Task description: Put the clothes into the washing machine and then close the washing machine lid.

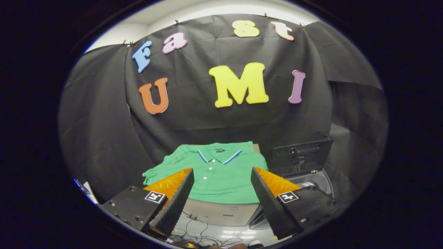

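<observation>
The claw [221, 176] is seen from behind, with its two fingers spread wide apart and nothing held between them. Neither finger is touching anything; both are raised in the air above the near edge of the scene. A small square marker [154, 197] is fixed on the left finger's base, and a matching one on the right.

Beyond the fingers, and framed in the gap between them, a green polo shirt [214, 173] is laid out flat. Its collar, trimmed with a blue and white stripe, is turned toward the far side, and a short row of white buttons runs down from it toward the claw. The left sleeve is spread out to the left, behind the left fingertip. The shirt is draped over a pale box-like desk [221, 211], whose front face is seen below the shirt's near hem.

To the right of the shirt, just beyond the right finger, the washing machine [316, 180] is placed. Its dark lid [300, 153] is raised and stands upright at the far side, so the round drum opening below it is left uncovered. The drum is partly hidden by the right finger.

A tangle of thin cables [197, 237] is seen on the pale floor below the fingers. Black cloth is hung behind everything as the booth's wall.
</observation>
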### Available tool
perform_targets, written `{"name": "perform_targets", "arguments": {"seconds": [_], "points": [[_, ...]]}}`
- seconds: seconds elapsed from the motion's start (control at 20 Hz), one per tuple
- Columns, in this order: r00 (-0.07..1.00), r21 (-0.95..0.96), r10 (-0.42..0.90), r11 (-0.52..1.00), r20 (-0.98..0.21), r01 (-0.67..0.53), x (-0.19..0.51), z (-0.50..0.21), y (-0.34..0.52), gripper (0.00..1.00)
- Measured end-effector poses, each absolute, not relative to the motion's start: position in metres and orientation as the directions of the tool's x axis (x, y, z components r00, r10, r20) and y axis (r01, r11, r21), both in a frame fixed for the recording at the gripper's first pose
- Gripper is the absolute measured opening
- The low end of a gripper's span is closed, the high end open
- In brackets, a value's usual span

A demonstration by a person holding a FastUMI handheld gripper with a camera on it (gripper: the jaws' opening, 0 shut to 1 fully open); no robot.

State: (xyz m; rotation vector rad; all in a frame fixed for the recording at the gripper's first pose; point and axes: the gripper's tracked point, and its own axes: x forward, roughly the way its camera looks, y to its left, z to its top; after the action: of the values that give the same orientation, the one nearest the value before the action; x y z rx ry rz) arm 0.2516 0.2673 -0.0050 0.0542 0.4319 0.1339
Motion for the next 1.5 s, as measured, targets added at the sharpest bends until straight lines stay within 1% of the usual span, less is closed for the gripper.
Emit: {"name": "perform_targets", "arguments": {"seconds": [0.15, 0.3, 0.45, 0.55, 0.8, 0.95, 1.05, 1.15, 1.2, 1.25, 1.4, 1.45, 1.5], "points": [[0.839, 0.109, 0.173, 0.985, -0.516, -0.136, 0.279, -0.018, 0.294, 1.0], [0.774, 0.096, 0.17, 0.985, -0.61, -0.141, 0.303, -0.034, 0.309, 1.0], [0.667, 0.04, 0.113, 0.992, -0.736, -0.123, 0.324, -0.064, 0.308, 1.0], [0.611, 0.033, 0.111, 0.99, -0.784, -0.137, 0.336, -0.071, 0.313, 1.0], [0.525, 0.039, 0.107, 0.99, -0.844, -0.138, 0.366, -0.084, 0.322, 1.0], [0.43, 0.073, 0.111, 0.992, -0.896, -0.103, 0.379, -0.1, 0.324, 1.0], [0.396, 0.058, 0.092, 0.994, -0.914, -0.096, 0.389, -0.106, 0.321, 1.0], [0.358, 0.006, 0.04, 0.995, -0.933, -0.096, 0.394, -0.114, 0.316, 1.0], [0.334, 0.003, 0.035, 0.995, -0.942, -0.095, 0.394, -0.12, 0.317, 1.0], [0.33, -0.015, 0.016, 0.996, -0.944, -0.091, 0.396, -0.123, 0.317, 1.0], [0.288, -0.1, -0.057, 0.985, -0.956, -0.137, 0.399, -0.122, 0.317, 1.0], [0.253, -0.112, -0.073, 0.983, -0.965, -0.146, 0.398, -0.124, 0.323, 1.0], [0.246, -0.113, -0.079, 0.985, -0.966, -0.127, 0.399, -0.125, 0.323, 0.99]]}}
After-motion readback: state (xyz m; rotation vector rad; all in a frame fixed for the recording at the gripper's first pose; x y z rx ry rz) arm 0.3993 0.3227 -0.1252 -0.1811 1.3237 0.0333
